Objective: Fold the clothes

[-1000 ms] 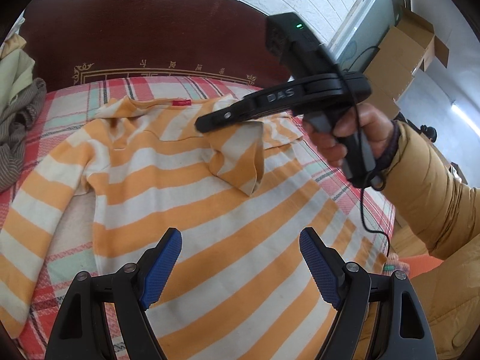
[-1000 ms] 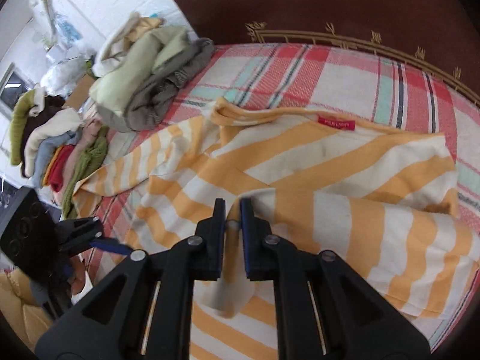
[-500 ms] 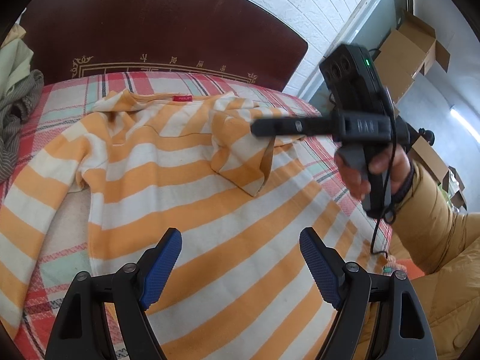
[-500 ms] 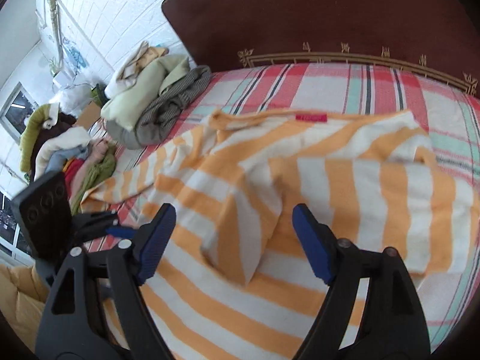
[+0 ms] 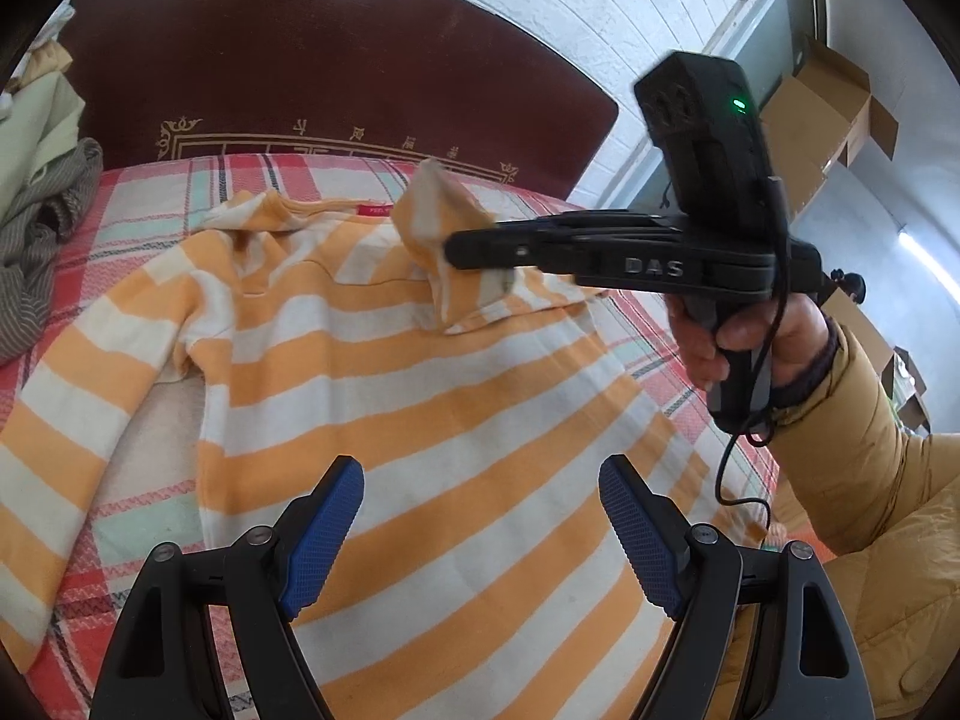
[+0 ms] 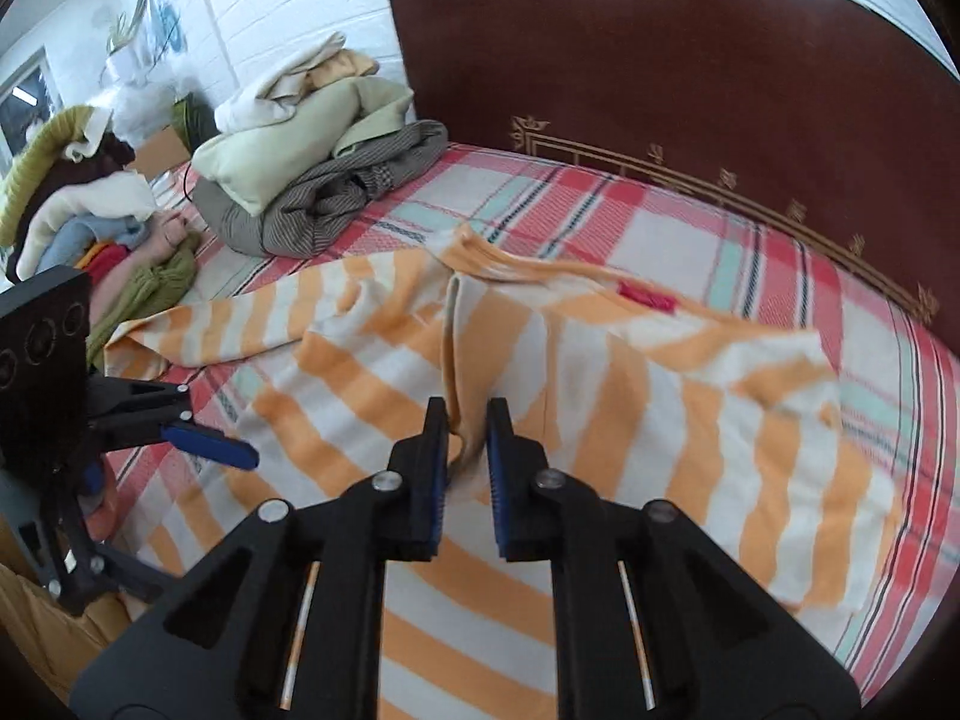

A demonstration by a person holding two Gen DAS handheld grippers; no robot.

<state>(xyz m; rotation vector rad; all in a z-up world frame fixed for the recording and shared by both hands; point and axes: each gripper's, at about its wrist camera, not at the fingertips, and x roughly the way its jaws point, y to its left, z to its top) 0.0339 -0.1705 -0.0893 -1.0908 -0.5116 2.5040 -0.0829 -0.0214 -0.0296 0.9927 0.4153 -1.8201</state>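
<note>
R gripper [image 6: 467, 441], wide open half a sec ago, was closing on sweater [image 5: 420, 396] sleeve fold, lifting it; L gripper [image 5: 480, 534] stayed wide, empty.

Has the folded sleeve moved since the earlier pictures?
Yes. The sleeve, pinched in the closing right hand-held gripper, is now lifted toward the headboard, past the red neck label.
</note>
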